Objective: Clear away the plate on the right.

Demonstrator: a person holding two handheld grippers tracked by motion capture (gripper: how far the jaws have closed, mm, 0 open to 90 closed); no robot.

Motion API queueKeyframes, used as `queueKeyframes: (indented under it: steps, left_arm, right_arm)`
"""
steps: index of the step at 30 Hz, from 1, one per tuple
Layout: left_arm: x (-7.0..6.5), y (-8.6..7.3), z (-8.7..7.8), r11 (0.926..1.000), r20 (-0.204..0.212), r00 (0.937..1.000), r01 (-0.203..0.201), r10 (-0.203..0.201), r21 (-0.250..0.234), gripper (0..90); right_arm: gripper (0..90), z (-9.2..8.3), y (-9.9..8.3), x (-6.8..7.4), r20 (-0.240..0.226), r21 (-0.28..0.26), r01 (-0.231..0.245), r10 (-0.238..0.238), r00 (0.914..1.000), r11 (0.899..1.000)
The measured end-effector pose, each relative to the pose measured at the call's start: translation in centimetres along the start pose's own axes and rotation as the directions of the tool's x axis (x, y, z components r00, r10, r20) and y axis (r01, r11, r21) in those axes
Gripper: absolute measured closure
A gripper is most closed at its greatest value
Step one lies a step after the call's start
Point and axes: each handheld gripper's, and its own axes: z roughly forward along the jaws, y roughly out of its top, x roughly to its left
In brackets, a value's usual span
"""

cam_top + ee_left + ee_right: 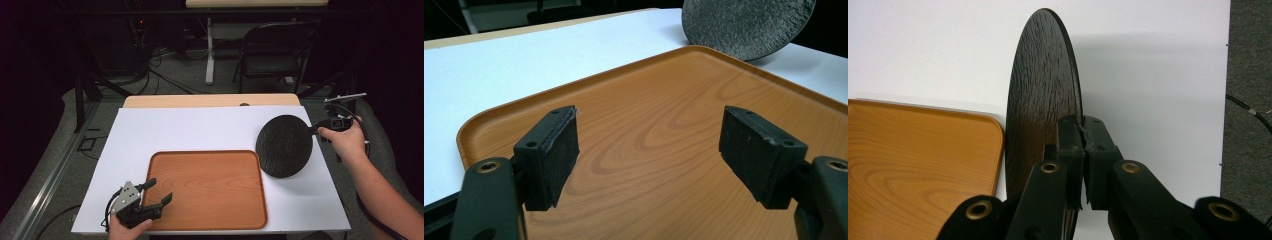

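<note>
At the bench's right edge, the right gripper has its fingers clenched on the rim of a dark round plate, held tilted on edge just beside the right side of a wooden tray. Near the bench's front left corner, the left gripper hangs over the tray, fingers released and holding nothing.

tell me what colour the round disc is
Black, with a wood-grain texture; the disc shows best in the right gripper view.
</note>
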Motion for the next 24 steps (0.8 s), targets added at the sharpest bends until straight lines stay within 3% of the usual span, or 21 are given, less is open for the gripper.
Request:
queueKeyframes:
  steps: [24]
  left_arm:
    - [0.0,0.0,0.0,1.0000,0.004,1.0000,-0.003,0.003,0.002,24.2]
  right_arm:
    - [87.6,0.2,1.8,2.0,0.039,0.035,0.063,-0.064,0.9972,0.997]
